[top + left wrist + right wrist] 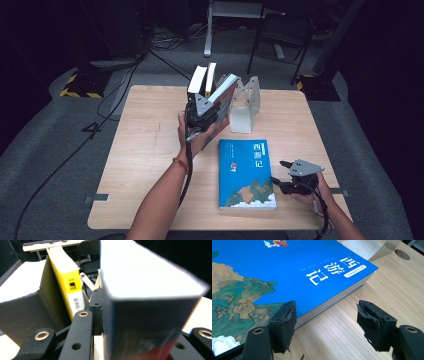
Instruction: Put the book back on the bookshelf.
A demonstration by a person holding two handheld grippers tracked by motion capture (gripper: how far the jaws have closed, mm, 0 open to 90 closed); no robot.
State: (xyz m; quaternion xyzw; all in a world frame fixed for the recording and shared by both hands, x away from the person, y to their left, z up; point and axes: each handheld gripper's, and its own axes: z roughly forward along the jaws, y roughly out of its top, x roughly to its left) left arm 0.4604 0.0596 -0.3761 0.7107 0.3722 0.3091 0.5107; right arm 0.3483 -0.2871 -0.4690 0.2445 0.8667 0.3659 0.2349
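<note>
4 books on the table (150,145): 2 upright at the far edge, 1 gripped and tilted, 1 flat. 1 clear bookend (246,107). 2 grippers.

Left gripper (204,113) clamped on the tilted book (226,91); in the left gripper view, jaws pressed against both covers of this book (150,302). White page edge up, dark cover, red patch near the bottom; leaning toward the 2 upright books (202,80), just left of the bookend. Yellow spine with barcode label on the nearest upright book (71,287).

Flat book (247,172) near the front edge: blue cover, white characters, green-and-tan landscape, white clouds at the bottom.

Right gripper (285,175) wide open, holding nothing, at the right edge of the flat book (287,272); 1 jaw touching that edge, the other over bare wood.
</note>
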